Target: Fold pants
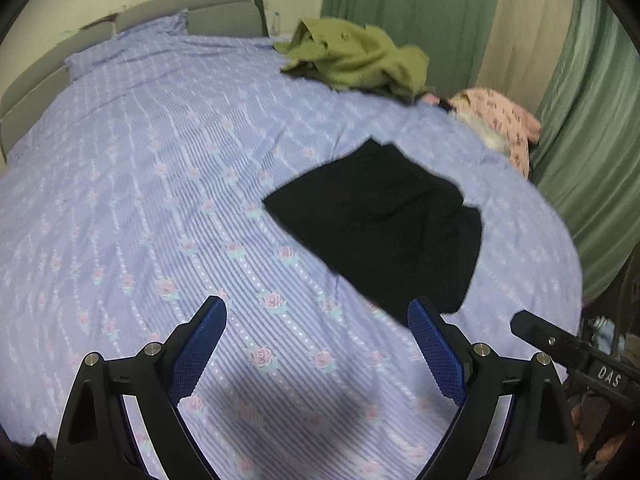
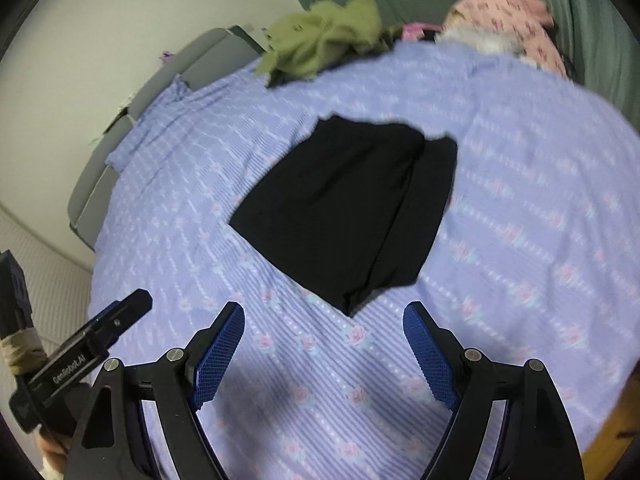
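Note:
The black pants (image 1: 384, 224) lie folded into a compact rectangle on the lilac flowered bedspread (image 1: 160, 200); they also show in the right wrist view (image 2: 344, 208). My left gripper (image 1: 318, 312) is open and empty, held above the bed just short of the pants' near edge. My right gripper (image 2: 324, 316) is open and empty, just short of the pants' near corner. The right gripper's body shows at the right edge of the left wrist view (image 1: 568, 348), and the left gripper's body shows at the lower left of the right wrist view (image 2: 84, 344).
A crumpled olive green garment (image 1: 356, 56) lies at the far side of the bed, with a pink patterned garment (image 1: 500, 120) at the right edge. Green curtains (image 1: 592, 140) hang to the right. A grey headboard (image 1: 200, 12) stands at the back left.

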`<state>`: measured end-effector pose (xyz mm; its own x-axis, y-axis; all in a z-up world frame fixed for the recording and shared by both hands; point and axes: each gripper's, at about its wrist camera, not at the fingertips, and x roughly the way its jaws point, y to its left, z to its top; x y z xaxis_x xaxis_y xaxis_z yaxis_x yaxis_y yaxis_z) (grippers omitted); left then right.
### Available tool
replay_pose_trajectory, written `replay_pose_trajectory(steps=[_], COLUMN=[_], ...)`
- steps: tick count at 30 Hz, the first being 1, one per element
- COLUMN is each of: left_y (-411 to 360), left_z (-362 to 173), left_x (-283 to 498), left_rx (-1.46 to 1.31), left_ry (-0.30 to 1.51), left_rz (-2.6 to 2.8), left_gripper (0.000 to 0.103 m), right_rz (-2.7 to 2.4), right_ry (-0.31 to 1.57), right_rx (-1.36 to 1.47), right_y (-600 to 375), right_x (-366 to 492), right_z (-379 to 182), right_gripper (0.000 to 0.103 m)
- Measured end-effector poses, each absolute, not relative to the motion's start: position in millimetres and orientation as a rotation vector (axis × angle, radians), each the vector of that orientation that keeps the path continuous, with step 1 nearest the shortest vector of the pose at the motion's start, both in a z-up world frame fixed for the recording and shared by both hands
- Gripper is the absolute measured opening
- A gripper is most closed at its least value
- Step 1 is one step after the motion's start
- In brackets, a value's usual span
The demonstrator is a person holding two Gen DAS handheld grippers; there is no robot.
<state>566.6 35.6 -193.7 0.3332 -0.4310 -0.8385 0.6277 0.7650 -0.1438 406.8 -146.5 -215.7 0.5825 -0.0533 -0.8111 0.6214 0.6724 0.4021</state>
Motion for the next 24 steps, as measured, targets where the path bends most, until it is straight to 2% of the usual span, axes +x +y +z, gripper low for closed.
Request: replay_pose_trajectory(steps=[7, 13, 16, 24], left_y=[21, 14, 7, -19], left_z=[-263, -293, -299, -326], left_x=[585, 605, 621, 701], left_rx=[0.289, 0.316, 0.282, -0.015], left_ry=[1.045, 1.070, 1.088, 1.217], left_rz=[-0.740, -0.752, -0.791, -0.834], left_gripper=[0.092, 0.091, 0.091, 0.090], right_rz=[-0.475, -0.456, -0.440, -0.435], right_ry=[0.885, 0.911, 0.927, 0.909], right_rx=[0.869, 0.899, 0.918, 0.974], right_y=[-151, -151, -153, -163], right_x=[427, 454, 465, 479], right_z=[-295, -339, -349, -357], right_gripper=[0.082, 0.082, 0.082, 0.082])
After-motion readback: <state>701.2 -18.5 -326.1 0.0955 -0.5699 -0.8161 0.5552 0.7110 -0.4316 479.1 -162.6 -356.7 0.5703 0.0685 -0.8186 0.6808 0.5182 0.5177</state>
